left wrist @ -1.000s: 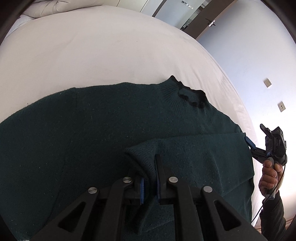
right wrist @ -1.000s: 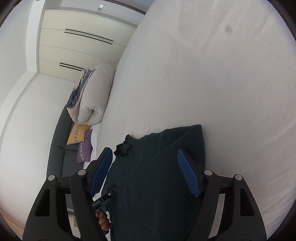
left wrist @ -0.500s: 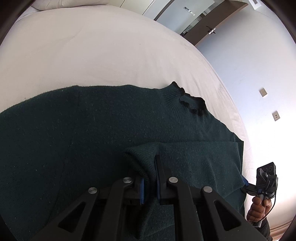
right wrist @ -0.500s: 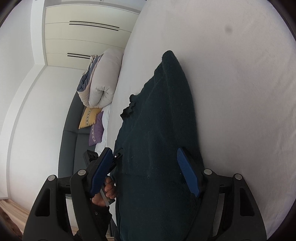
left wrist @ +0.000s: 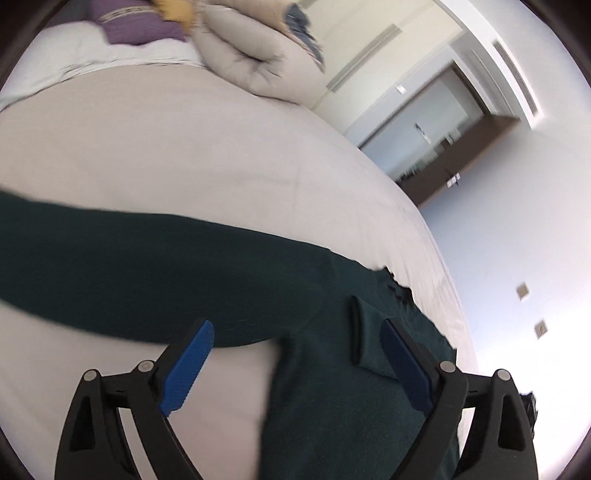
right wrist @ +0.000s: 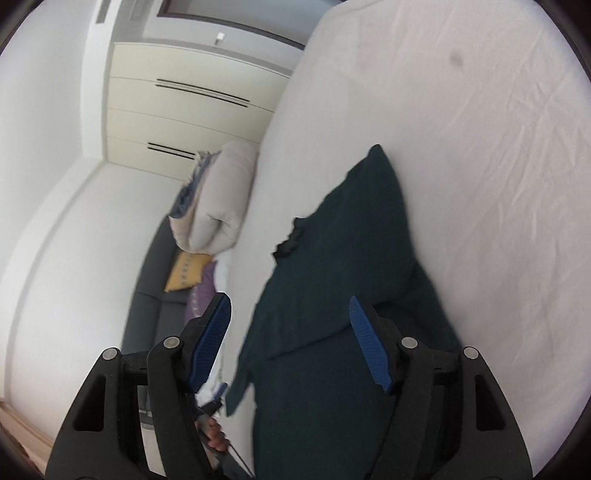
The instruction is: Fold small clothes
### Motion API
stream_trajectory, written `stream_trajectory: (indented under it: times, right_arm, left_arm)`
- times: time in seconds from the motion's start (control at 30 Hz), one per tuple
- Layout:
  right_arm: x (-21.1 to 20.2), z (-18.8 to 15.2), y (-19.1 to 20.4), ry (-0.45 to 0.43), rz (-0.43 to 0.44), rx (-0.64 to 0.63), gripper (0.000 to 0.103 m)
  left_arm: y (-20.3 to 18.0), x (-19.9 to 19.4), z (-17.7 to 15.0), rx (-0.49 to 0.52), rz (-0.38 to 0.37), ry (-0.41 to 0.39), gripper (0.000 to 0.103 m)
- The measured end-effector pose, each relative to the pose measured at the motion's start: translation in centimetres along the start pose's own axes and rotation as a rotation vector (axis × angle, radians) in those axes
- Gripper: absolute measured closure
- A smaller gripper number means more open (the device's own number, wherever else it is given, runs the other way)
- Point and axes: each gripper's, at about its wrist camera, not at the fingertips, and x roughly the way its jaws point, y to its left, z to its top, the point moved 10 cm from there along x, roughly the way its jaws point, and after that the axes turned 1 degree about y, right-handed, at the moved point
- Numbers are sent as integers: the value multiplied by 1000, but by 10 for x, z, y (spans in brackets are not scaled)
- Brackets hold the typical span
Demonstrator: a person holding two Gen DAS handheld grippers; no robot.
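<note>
A dark green knit sweater [left wrist: 155,258] lies on the white bed [left wrist: 184,155]. One sleeve stretches out to the left; the other sleeve's cuff [left wrist: 364,332] lies folded onto the body. The black frilled collar [left wrist: 399,291] is at the right. My left gripper [left wrist: 295,365] is open and empty just above the sweater. In the right wrist view the sweater [right wrist: 332,295] lies lengthwise with its collar [right wrist: 290,240] at the left edge. My right gripper [right wrist: 291,343] is open and empty over it. The left hand [right wrist: 216,437] shows low in that view.
A rolled beige duvet [left wrist: 258,55] and purple and yellow cushions [left wrist: 140,22] lie at the head of the bed. A grey sofa [right wrist: 155,295] and cream wardrobe [right wrist: 177,110] stand beyond the bed's left edge. A door [left wrist: 461,155] is at the right.
My left gripper has opened and let go of the sleeve cuff, which now lies on the sweater's body. It has swung left. My right gripper stays open and has shifted slightly.
</note>
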Motion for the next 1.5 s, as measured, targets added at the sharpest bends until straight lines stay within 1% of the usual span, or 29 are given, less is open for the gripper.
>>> stream_trajectory:
  times: [0.07,0.17,0.2,0.27,0.3,0.43,0.53,0.6,0.63,0.67,0.7,0.73,0.77,0.8,0.83,0.9,0.93,1.0,1.07,1.13,1.17,1.2,1.27,1.3,1.33,1.37,1.43,1.5]
  right_arm:
    - [-2,-22,17,15,36,9,37]
    - [3,-58,35,55,46,9,37]
    - [7,-69,39,71,46,14,37]
    - [14,-87,47,88,39,19,37]
    - [16,-94,50,94,33,19,37]
    - [29,-115,73,117,35,-3,37]
    - [32,-124,94,126,39,-44,37]
    - [34,-127,107,129,42,-68,37]
    - [35,-129,112,131,44,-75,37]
    - [35,-128,115,133,43,-80,37]
    - [36,-130,118,135,39,-85,37]
    - [35,-130,120,135,35,-88,37]
    - [36,-131,121,138,32,-92,37]
    - [37,-132,121,141,26,-96,37]
    - [39,-133,120,141,16,-98,37]
    - [40,-130,111,145,8,-86,37]
    - [42,-128,106,147,4,-81,37]
    - [42,-123,98,149,-8,-84,37]
    - [44,-118,90,148,-23,-95,37]
    - [48,-112,83,146,-36,-98,37]
    - [51,-110,80,146,-44,-99,37]
    - [54,-108,78,147,-48,-100,37]
    - [65,-102,68,160,-61,-87,37]
    - [72,-100,63,175,-80,-79,37]
    - [80,-98,57,189,-92,-76,37]
    - [89,-97,52,202,-95,-74,37]
    - [107,-98,43,246,-101,-52,37]
    - [130,-102,36,289,-72,-10,37]
  left_arm:
    - [53,-29,4,-157,-2,-53,9]
    - [130,-56,1,-427,-15,-108,9]
    - [149,-63,1,-512,-34,-134,10]
    - [174,-75,6,-639,-102,-200,12]
    - [184,-79,10,-683,-117,-229,12]
    - [216,-79,30,-825,-108,-332,12]
    - [236,-74,46,-885,-77,-374,12]
    - [244,-73,56,-890,-46,-394,12]
    - [244,-71,61,-879,-31,-397,17]
    - [243,-67,65,-855,-11,-386,25]
    - [241,-60,68,-827,-3,-347,64]
    - [239,-51,67,-814,-2,-291,99]
    - [238,-47,64,-808,6,-268,96]
    - [234,-50,64,-776,28,-275,97]
    - [226,-52,69,-714,59,-281,97]
    - [197,-54,74,-581,100,-275,96]
    - [176,-52,79,-497,117,-262,96]
    - [118,-40,84,-278,152,-219,96]
    - [43,-13,75,13,210,-144,96]
    - [-34,19,45,312,248,-78,95]
    - [-70,35,22,465,273,-54,95]
    - [-99,49,-4,607,308,-46,95]
    - [-141,80,-58,894,405,-48,95]
    - [-152,93,-83,1011,454,-61,95]
    - [-158,105,-107,1095,475,-57,95]
    - [-158,116,-128,1140,491,-36,95]
    - [-148,128,-154,1190,529,-11,95]
    - [-138,130,-161,1193,545,-3,95]
